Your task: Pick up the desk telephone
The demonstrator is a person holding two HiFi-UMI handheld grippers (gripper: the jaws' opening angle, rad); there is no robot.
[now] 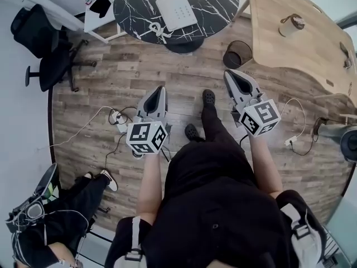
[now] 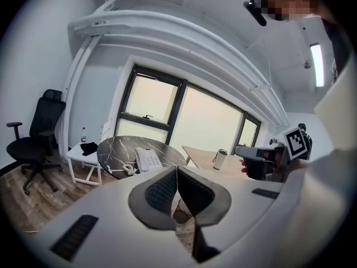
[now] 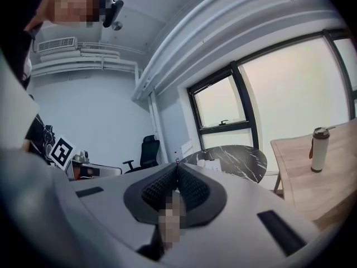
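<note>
A white desk telephone (image 1: pixel 176 10) lies on the round black marble table (image 1: pixel 215 1) at the top of the head view, its coiled cord (image 1: pixel 158 30) hanging at the table's near edge. In the left gripper view the telephone (image 2: pixel 147 159) sits on that table (image 2: pixel 114 149) some way ahead. Both grippers hang over the wooden floor, well short of the table. My left gripper (image 1: pixel 160 89) is shut and holds nothing. My right gripper (image 1: pixel 230 75) is shut and empty too. In the right gripper view the table (image 3: pixel 237 158) shows ahead, beyond the tips.
A long wooden table (image 1: pixel 301 43) with a flask (image 1: pixel 291 24) stands at the right. A black bin (image 1: pixel 237 53) sits between the two tables. A black office chair (image 1: pixel 51 52) and a small white side table (image 1: pixel 100 17) are at the left. Cables (image 1: pixel 114 118) lie on the floor. Another person (image 1: pixel 53 211) sits at the lower left.
</note>
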